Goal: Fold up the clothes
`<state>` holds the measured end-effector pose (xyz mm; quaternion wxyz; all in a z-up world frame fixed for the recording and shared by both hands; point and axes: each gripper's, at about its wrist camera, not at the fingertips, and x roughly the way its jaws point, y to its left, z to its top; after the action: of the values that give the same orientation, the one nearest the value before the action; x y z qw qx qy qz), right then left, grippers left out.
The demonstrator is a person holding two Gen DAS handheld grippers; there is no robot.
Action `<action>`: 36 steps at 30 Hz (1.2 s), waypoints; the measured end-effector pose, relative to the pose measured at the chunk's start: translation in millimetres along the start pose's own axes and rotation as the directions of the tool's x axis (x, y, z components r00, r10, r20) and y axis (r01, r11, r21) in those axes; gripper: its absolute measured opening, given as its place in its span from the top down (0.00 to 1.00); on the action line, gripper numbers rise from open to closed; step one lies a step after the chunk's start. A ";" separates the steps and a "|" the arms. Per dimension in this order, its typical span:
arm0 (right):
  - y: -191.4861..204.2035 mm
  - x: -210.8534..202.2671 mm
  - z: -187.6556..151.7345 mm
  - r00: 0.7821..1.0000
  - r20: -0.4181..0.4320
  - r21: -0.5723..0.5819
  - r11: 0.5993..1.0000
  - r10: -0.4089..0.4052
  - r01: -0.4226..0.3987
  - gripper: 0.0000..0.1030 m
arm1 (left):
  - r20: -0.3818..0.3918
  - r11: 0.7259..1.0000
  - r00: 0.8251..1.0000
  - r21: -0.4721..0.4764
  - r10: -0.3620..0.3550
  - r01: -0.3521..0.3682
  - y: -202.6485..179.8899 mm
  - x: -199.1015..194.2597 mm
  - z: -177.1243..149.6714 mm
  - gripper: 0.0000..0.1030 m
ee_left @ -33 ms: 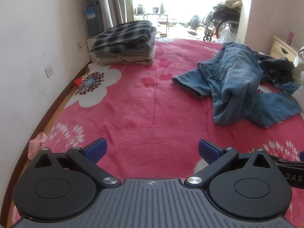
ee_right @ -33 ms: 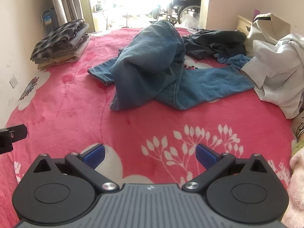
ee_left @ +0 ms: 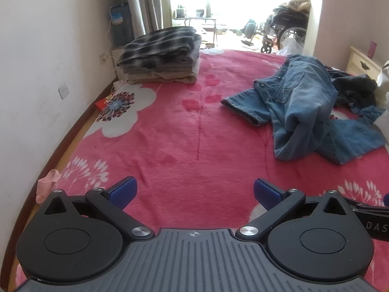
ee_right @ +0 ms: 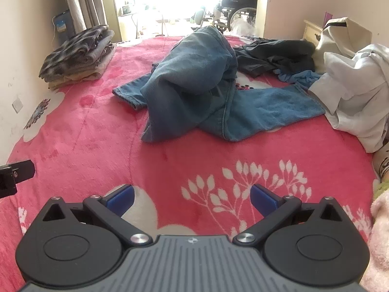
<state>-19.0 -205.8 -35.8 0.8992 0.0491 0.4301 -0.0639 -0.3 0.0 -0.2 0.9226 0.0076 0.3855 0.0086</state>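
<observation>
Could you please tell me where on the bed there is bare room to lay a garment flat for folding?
Bare pink blanket lies between the folded stack by the wall and the crumpled jeans, reaching back to both open tongs. The far right is crowded: dark garment, white shirt.

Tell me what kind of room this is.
Most likely a bedroom in a home: a bed under a pink floral blanket, a stack of folded clothes by the wall, crumpled jeans waiting, and a nightstand at the far side.
</observation>
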 end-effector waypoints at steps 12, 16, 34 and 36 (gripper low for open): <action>3.1 -5.4 5.8 1.000 0.003 -0.011 1.000 -0.011 0.011 0.00 | -0.022 1.000 0.999 -0.006 -0.027 0.027 22.8 -1.1 -6.3 0.00; 4.1 -4.9 7.6 1.000 0.012 -0.019 1.000 -0.014 0.014 0.00 | -0.053 0.999 0.998 -0.022 -0.031 0.030 21.5 5.3 -5.3 0.00; 4.7 -6.7 3.8 0.999 0.039 -0.007 0.999 -0.031 0.032 0.00 | -0.011 0.999 1.000 -0.044 0.027 -0.027 25.1 2.0 -10.8 0.00; 6.4 -6.7 2.0 0.999 0.040 -0.006 0.999 -0.034 0.035 0.00 | 0.011 0.999 0.999 -0.016 0.042 -0.042 22.3 1.2 -11.3 0.00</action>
<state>-20.6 -199.3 -29.1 0.9065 0.0372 0.4131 -0.0789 -7.7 22.4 -8.6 0.9245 0.0083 0.3797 0.0311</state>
